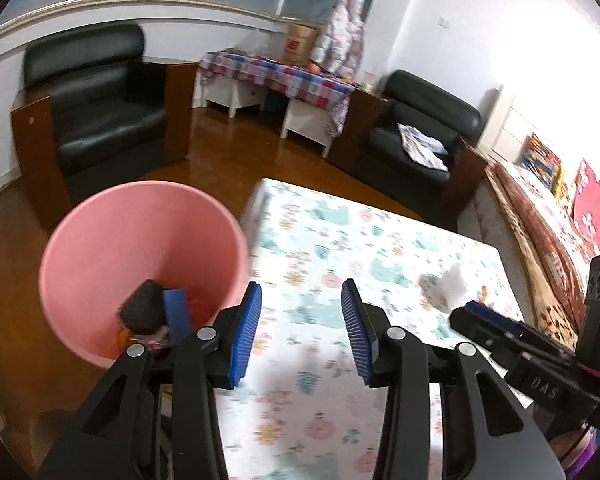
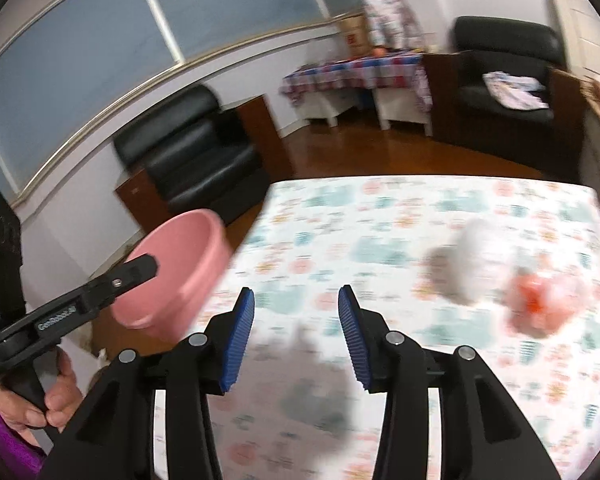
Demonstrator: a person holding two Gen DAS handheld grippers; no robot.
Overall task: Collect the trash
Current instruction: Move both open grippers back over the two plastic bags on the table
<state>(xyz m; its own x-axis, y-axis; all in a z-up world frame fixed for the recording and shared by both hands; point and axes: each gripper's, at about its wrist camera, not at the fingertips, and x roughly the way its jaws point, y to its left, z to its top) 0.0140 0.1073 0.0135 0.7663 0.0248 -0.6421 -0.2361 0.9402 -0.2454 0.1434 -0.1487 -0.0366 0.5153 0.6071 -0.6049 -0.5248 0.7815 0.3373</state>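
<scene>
White crumpled wad (image 2: 470, 264) lies on the patterned mat (image 2: 380, 216), far right of my tongs, with a red-orange scrap (image 2: 534, 306) just beside it (both blurred, can't tell the material). Pink bucket (image 1: 140, 216) stands on the floor at the mat's left edge, already holding a dark lump, a blue piece and something orange, so I judge it's the bin. Right gripper (image 2: 296, 334) wide, nothing between the pads; left gripper (image 1: 302, 330) wide too, empty, near the bucket's rim.
</scene>
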